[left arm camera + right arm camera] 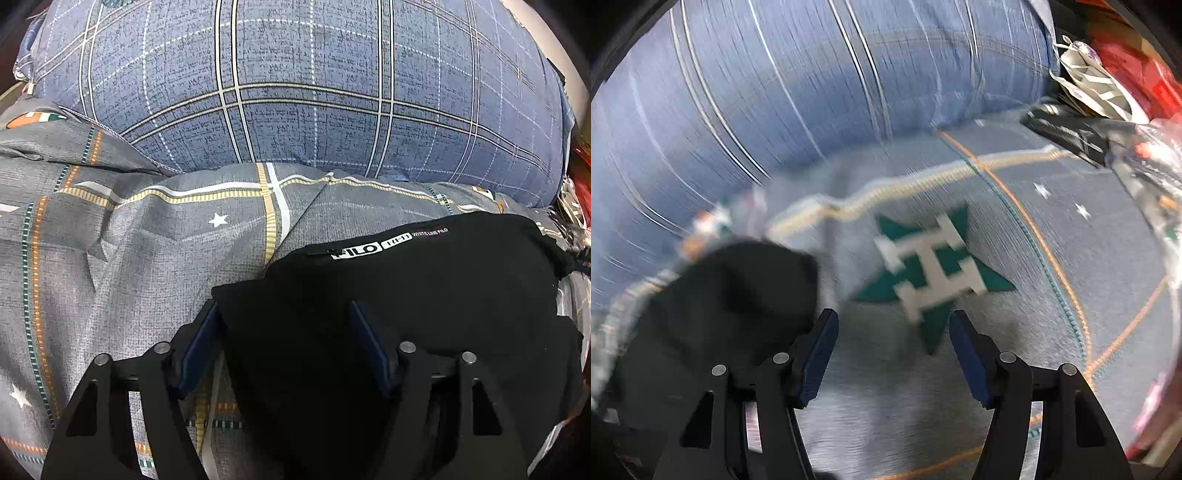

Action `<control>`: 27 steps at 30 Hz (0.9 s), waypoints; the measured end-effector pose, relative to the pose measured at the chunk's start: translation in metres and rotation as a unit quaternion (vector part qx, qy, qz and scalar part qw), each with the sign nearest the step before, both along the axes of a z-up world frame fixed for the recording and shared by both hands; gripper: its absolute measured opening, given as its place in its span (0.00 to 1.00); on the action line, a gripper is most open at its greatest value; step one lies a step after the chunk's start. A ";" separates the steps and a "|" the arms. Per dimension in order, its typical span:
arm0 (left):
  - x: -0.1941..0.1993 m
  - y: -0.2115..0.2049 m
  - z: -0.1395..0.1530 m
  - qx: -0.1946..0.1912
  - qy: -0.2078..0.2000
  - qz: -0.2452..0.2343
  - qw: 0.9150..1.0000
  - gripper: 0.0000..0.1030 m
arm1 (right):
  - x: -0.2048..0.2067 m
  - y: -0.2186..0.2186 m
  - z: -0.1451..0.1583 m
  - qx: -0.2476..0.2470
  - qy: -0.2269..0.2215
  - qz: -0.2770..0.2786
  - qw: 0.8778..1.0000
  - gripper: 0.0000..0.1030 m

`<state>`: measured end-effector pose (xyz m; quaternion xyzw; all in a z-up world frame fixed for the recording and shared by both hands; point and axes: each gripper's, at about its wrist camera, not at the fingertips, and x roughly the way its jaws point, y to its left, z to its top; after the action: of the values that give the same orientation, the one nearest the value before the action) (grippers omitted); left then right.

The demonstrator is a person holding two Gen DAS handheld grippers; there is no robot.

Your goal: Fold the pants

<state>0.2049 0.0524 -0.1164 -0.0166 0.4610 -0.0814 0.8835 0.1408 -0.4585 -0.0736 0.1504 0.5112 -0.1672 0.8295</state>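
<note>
The black pants (406,295) lie folded in a compact bundle on the grey patterned bedsheet (129,258), a white logo label near their far edge. My left gripper (284,314) points down over the bundle's near left corner. Its jaws stand apart with black cloth between them; the left pad sits at the cloth's edge and the right pad rests over the fabric, with no visible squeeze. In the blurred right wrist view, the pants (720,295) show as a dark mass left of my right gripper (892,321). That gripper is open over bare bedsheet (1015,240) with a green star print.
A large blue plaid pillow (295,92) lies just behind the pants and fills the far side; the pillow (775,92) is also in the right wrist view. Red and white clutter (1126,55) and a black object (1071,133) crowd the bed's right edge.
</note>
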 end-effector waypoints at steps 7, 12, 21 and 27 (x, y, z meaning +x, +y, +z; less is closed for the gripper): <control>0.000 0.004 0.008 -0.008 -0.031 0.001 0.999 0.39 | 0.052 0.030 0.012 0.027 -0.010 0.052 0.998 0.59; 0.004 0.012 0.006 -0.028 -0.034 -0.009 0.999 0.29 | 0.069 0.022 -0.018 0.032 0.003 0.020 0.999 0.36; 0.001 0.020 0.019 -0.091 -0.061 -0.023 0.994 0.03 | 0.069 0.036 0.025 -0.016 -0.074 0.046 0.996 0.03; -0.008 0.031 0.041 -0.128 -0.088 -0.033 0.987 0.03 | 0.048 0.047 0.086 -0.016 -0.170 0.051 0.984 0.03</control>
<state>0.1969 0.0830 -0.0754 -0.1072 0.3678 -0.1703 0.9079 0.1888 -0.4119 0.0125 0.1375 0.3670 -0.1049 0.9140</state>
